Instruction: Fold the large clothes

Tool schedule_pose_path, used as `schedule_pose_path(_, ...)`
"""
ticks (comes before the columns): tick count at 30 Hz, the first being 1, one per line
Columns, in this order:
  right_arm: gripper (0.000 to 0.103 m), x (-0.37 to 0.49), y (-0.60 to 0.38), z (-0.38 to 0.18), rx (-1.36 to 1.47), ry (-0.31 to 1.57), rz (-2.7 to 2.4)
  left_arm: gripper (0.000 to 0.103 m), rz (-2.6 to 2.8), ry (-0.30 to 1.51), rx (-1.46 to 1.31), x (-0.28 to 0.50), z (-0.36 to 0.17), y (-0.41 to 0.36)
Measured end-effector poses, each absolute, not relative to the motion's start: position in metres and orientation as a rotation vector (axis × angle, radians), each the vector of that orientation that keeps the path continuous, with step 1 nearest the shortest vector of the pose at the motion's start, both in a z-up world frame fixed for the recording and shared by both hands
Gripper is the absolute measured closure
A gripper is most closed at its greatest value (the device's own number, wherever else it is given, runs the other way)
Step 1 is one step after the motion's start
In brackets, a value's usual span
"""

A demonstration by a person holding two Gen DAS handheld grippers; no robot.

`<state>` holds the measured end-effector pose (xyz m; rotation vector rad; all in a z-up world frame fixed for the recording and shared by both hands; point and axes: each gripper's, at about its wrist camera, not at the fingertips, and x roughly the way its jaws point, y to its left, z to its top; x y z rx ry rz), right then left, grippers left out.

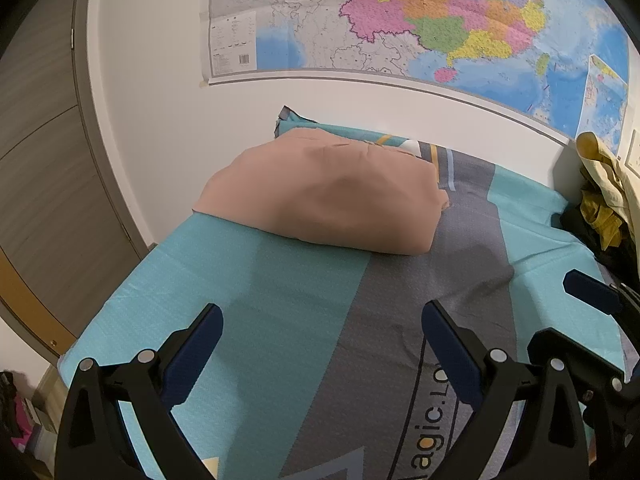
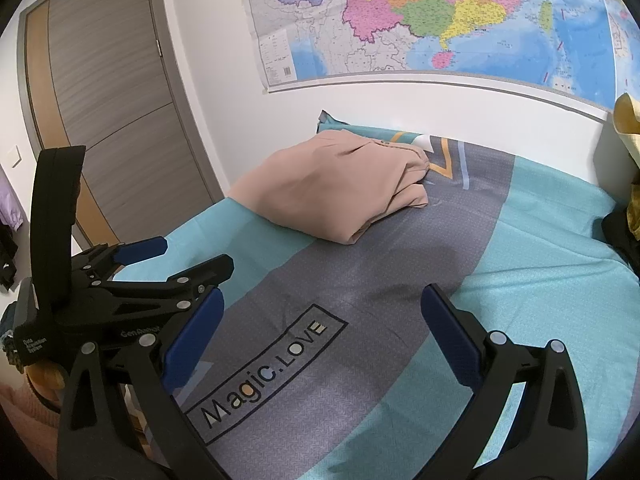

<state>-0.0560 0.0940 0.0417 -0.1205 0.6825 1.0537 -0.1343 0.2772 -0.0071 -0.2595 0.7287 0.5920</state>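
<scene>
A folded beige-pink garment lies at the far left of the bed, near the wall; it also shows in the right wrist view. My left gripper is open and empty, held above the sheet well short of the garment. My right gripper is open and empty too, above the grey band of the sheet. The left gripper also shows at the left of the right wrist view, and one of the right gripper's fingers shows at the right edge of the left wrist view.
The bed carries a teal and grey sheet printed "Magic.LOVE". A pile of yellow and dark clothes sits at the far right. A map hangs on the wall. A door stands at the left.
</scene>
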Motion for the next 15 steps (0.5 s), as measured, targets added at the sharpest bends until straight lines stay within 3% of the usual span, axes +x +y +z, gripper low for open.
schedule_pose_path(15,0.006,-0.0574,0.0942,0.0409,-0.121,0.686,1.055,0.007,0.588,0.734,-0.260,-0.1344,-0.0103,0.2774)
